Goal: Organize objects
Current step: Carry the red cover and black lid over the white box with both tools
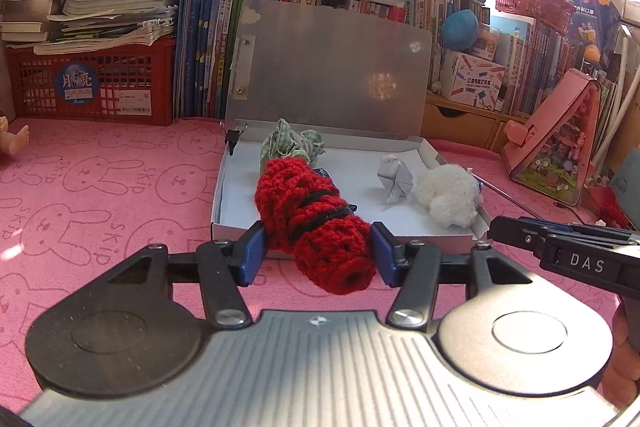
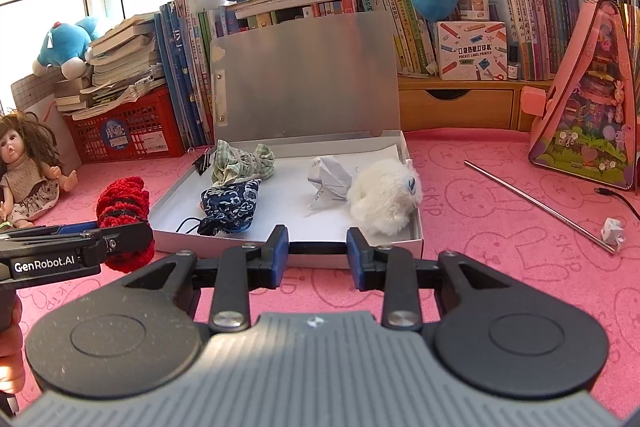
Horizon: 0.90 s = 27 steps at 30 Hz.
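Observation:
My left gripper is shut on a red crocheted roll with black stripes, held above the pink mat just in front of the open box. In the right wrist view the same roll and left gripper hang left of the box. Inside the box lie a green checked cloth, a blue patterned pouch, a folded paper figure and a white plush. My right gripper hovers at the box's front wall, pads a narrow gap apart with nothing between them.
The box's grey lid stands upright against rows of books. A doll sits at the left. On the mat to the right lie a metal rod and a crumpled paper. A pink toy case leans at far right.

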{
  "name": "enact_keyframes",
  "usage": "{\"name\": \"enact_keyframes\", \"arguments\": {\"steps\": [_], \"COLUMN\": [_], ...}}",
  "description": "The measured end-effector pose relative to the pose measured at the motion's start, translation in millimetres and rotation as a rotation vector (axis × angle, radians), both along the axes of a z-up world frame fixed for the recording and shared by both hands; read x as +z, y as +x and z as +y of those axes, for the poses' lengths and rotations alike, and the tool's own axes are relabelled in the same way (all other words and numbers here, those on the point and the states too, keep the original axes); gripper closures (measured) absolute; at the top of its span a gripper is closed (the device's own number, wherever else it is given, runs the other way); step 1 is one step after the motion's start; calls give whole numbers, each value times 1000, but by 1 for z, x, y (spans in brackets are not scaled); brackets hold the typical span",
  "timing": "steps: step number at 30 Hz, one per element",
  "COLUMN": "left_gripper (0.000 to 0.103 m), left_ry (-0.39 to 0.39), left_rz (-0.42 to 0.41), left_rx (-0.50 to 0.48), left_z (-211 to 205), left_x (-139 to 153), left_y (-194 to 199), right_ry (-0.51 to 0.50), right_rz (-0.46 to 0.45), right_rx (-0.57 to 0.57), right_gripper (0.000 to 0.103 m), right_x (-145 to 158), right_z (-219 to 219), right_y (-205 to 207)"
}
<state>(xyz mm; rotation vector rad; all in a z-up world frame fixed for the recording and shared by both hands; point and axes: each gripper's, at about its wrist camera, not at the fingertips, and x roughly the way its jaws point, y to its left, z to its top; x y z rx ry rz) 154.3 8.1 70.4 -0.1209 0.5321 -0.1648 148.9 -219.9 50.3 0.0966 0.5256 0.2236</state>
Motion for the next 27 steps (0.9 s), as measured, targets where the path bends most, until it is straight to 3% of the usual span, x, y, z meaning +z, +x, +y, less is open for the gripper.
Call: {"name": "enact_keyframes", "arguments": {"steps": [18,27], "left_gripper": [42,42], "left_ry": [75,106], "left_rz": [88,108], "left_rx": [0,6], "left_z": [-13,-17], "left_x": [-11,-20], "left_y": [88,109], "right_ry": [45,54], "right_rz": [93,141], "right_rx": [-50,-71], "right_gripper": [67,67], "right_x": [-9,-23], "right_z": [2,1], "right_y": [80,101]}}
